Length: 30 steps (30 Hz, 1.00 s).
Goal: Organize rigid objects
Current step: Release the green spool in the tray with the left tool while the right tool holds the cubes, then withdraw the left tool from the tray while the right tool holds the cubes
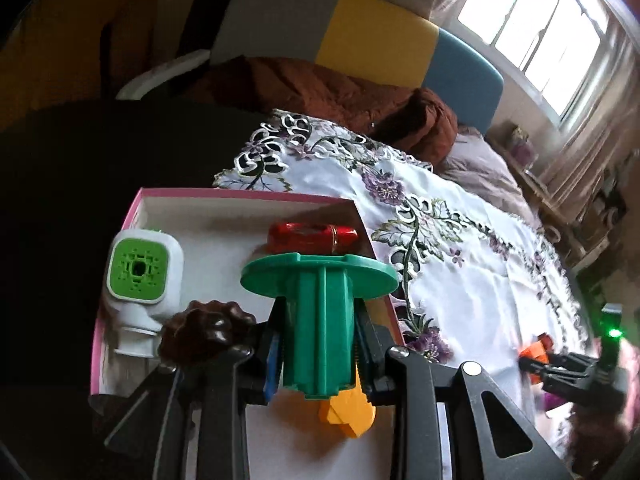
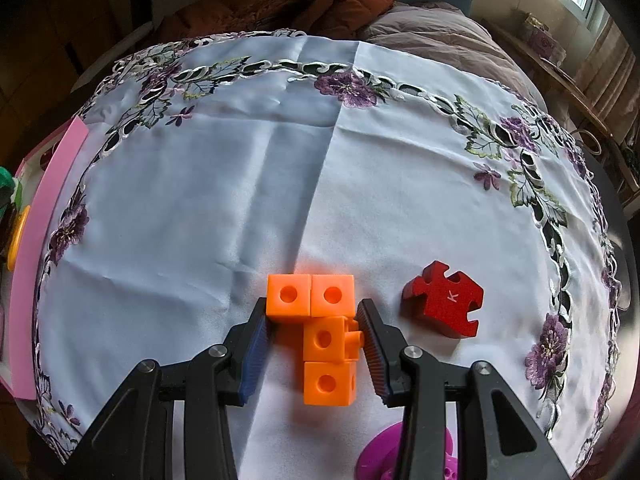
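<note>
Cloth (image 2: 240, 184): white, flowered, creased; covers the table.
Box (image 1: 248, 194): pink-rimmed, at the cloth's left edge; holds a white-green gadget (image 1: 138, 270), a red piece (image 1: 312, 236), a brown knob (image 1: 204, 330).
Left claw (image 1: 320, 354): clamped tight on a green spool (image 1: 320, 276), above the box.
Right claw (image 2: 314, 338): partly closed around orange cubes (image 2: 324, 320); whether the pads press cannot be told.
Red puzzle piece (image 2: 444, 306): loose, just beside.
Risk: spool may land on the knob and tip; linked cubes may twist loose.

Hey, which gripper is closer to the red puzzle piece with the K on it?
Right. The right gripper straddles the orange cubes just beside the red puzzle piece; the left gripper holds a green spool over the pink box.
</note>
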Motion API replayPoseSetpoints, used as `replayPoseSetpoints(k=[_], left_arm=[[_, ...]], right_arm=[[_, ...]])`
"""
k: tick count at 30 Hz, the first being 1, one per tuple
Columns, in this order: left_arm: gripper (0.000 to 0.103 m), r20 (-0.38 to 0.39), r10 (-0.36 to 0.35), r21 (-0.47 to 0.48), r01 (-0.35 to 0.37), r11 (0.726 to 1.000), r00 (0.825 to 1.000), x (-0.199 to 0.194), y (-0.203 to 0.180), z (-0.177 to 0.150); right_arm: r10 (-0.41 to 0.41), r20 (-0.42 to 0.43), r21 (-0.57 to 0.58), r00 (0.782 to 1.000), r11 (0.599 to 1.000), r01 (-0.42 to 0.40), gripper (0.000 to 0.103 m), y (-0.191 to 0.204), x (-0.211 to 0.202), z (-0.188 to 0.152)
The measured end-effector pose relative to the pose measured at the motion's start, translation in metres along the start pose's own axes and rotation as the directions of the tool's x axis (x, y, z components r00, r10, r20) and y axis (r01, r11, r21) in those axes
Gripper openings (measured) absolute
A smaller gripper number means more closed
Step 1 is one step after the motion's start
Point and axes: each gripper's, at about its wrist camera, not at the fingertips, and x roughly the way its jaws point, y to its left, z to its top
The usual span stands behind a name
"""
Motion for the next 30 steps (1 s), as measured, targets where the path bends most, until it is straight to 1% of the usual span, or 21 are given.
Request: replayPoseSetpoints(k=[2, 6, 10, 11, 13, 14, 18, 20, 22, 23, 27, 30], left_arm=[[0.033, 0.002, 0.003, 0.004, -0.003, 1.000, 1.000, -0.001, 0.000, 0.000], [0.034, 0.021, 0.045, 0.019, -0.046, 0.999, 0.999, -0.004, 0.002, 0.000], [0.034, 0.044, 0.055, 0.030, -0.056, 0.998, 0.998, -0.016, 0.001, -0.005], [0.034, 0.054, 0.066, 0.040, -0.068, 0.997, 0.996, -0.021, -0.001, -0.008], [0.041, 0.068, 0.079, 0.051, -0.083, 0.995, 0.995, -0.029, -0.004, -0.014], [0.043, 0.075, 0.089, 0.054, -0.093, 0.994, 0.993, -0.034, -0.006, -0.018], [0.043, 0.097, 0.111, 0.082, -0.120, 0.989, 0.989, -0.053, -0.014, -0.037], [0.044, 0.099, 0.110, 0.083, -0.118, 0.989, 0.989, -0.060, -0.016, -0.045], [0.048, 0.092, 0.113, 0.082, -0.120, 0.989, 0.989, -0.066, -0.016, -0.053], [0.048, 0.094, 0.119, 0.083, -0.127, 0.988, 0.988, -0.070, -0.017, -0.057], [0.048, 0.128, 0.146, 0.104, -0.159, 0.982, 0.981, -0.085, -0.019, -0.068], [0.048, 0.145, 0.154, 0.106, -0.170, 0.980, 0.977, -0.094, -0.018, -0.072]], right_arm=[[0.000, 0.000, 0.000, 1.000, 1.000, 0.000, 0.044, 0.000, 0.000, 0.000], [-0.002, 0.000, -0.001, 1.000, 1.000, 0.002, 0.044, 0.000, 0.000, 0.000], [-0.002, 0.000, -0.001, 1.000, 1.000, 0.002, 0.044, 0.000, 0.000, 0.000], [-0.002, 0.000, -0.001, 1.000, 1.000, 0.002, 0.044, 0.000, 0.000, 0.000], [-0.002, 0.001, -0.001, 1.000, 1.000, 0.002, 0.044, 0.000, 0.000, 0.000], [-0.002, 0.001, -0.001, 1.000, 1.000, 0.002, 0.044, 0.000, 0.000, 0.000], [-0.002, 0.000, 0.000, 1.000, 1.000, 0.002, 0.044, 0.000, 0.000, 0.000], [-0.004, 0.001, -0.002, 1.000, 1.000, 0.004, 0.044, 0.000, 0.000, 0.000], [-0.004, 0.001, -0.003, 1.000, 1.000, 0.004, 0.044, 0.000, 0.000, 0.000], [-0.004, 0.001, -0.003, 1.000, 1.000, 0.004, 0.044, 0.000, 0.000, 0.000], [-0.006, 0.001, -0.001, 1.000, 1.000, 0.006, 0.043, 0.000, 0.000, 0.000], [-0.007, 0.002, -0.001, 1.000, 1.000, 0.007, 0.043, 0.000, 0.000, 0.000]])
